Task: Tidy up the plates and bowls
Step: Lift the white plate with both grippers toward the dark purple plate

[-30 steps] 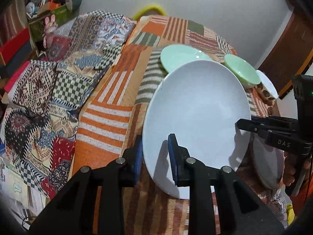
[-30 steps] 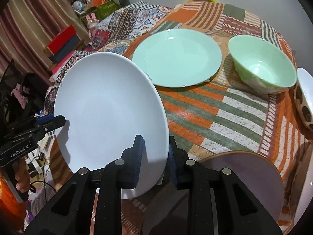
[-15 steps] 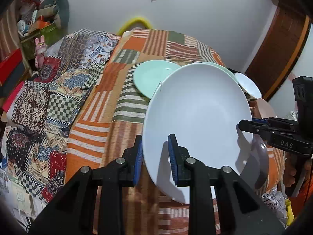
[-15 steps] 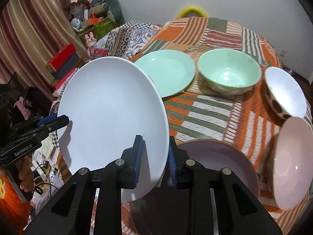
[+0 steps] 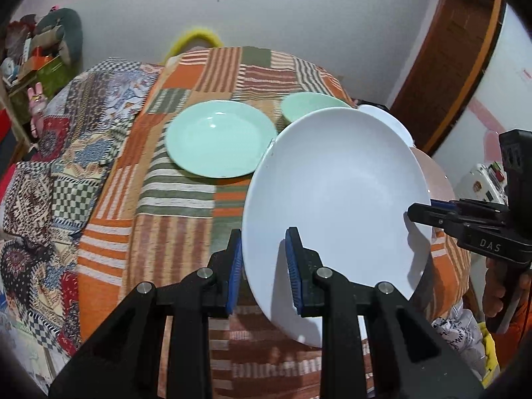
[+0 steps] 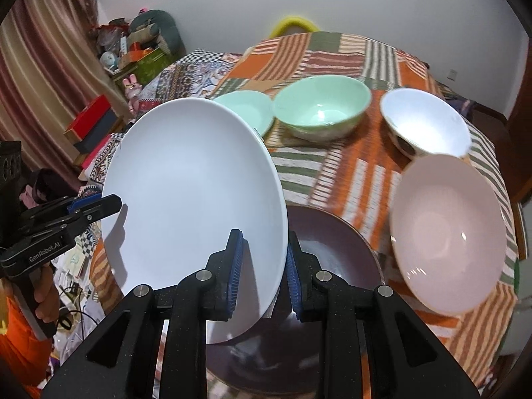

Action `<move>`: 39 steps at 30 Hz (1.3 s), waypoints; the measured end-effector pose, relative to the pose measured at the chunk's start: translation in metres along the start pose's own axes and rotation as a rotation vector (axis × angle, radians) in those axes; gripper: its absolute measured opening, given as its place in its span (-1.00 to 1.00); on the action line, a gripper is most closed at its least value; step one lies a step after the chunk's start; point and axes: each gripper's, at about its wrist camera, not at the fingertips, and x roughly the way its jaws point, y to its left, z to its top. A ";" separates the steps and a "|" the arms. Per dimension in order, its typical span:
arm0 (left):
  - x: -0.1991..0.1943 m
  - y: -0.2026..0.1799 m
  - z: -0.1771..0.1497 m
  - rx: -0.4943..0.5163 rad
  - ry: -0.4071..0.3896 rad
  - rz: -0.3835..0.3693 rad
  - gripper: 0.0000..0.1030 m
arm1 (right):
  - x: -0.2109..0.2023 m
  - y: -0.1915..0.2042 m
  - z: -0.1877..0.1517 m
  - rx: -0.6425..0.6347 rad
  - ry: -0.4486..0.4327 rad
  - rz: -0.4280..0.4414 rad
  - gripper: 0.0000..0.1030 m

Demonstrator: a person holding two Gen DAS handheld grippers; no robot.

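White plate (image 6: 193,199), three bowls (image 6: 321,113)

The large plate (image 6: 193,193) is held tilted above the near edge of the counter (image 6: 335,173), a gripper on each of its sides. Under it, at the near edge, lies a dark plate (image 6: 332,249). Toward the far edge sit a plate (image 5: 219,138) and a bowl (image 6: 321,109); two bowls (image 6: 425,123) (image 6: 449,242) line the right edge.
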 end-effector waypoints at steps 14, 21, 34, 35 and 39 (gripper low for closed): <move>0.042 -0.042 -0.005 0.069 0.093 -0.054 -0.52 | -0.006 -0.041 -0.033 0.103 0.042 -0.038 -0.55; 0.059 -0.048 -0.008 0.080 0.126 -0.055 -0.52 | -0.002 -0.050 -0.043 0.135 0.070 -0.038 -0.56; 0.078 -0.053 -0.017 0.099 0.177 -0.054 -0.52 | 0.000 -0.060 -0.052 0.154 0.099 -0.044 -0.55; 0.079 -0.054 -0.018 0.100 0.181 -0.055 -0.52 | 0.000 -0.060 -0.051 0.152 0.099 -0.047 -0.55; 0.084 -0.055 -0.020 0.103 0.190 -0.054 -0.52 | 0.000 -0.059 -0.050 0.147 0.098 -0.055 -0.56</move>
